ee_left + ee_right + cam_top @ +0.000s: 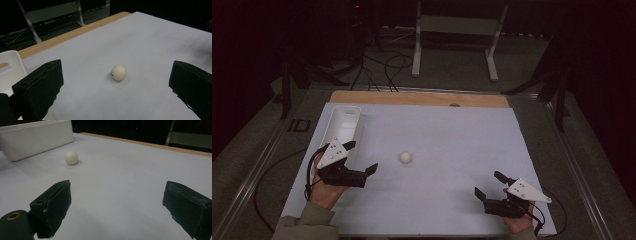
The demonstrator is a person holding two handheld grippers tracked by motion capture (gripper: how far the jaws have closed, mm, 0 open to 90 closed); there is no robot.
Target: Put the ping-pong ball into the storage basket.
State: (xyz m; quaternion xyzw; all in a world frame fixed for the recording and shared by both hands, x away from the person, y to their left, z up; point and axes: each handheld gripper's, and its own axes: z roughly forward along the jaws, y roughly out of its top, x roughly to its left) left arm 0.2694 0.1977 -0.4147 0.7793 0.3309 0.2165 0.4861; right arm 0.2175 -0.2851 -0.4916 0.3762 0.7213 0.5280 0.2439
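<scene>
Small cream-white ball (405,157) sits alone on the pale grey bench (452,150), left of centre. Left tongs (361,157) jaws wide apart, just left of it, empty. Long white plastic tray (343,121) at far left. Right tongs (490,184) apart, near right corner.

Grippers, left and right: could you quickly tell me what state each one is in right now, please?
Left gripper: open, holding nothing, jaws wide apart and facing the white ball.
Right gripper: open, holding nothing, farther from the ball.
</scene>
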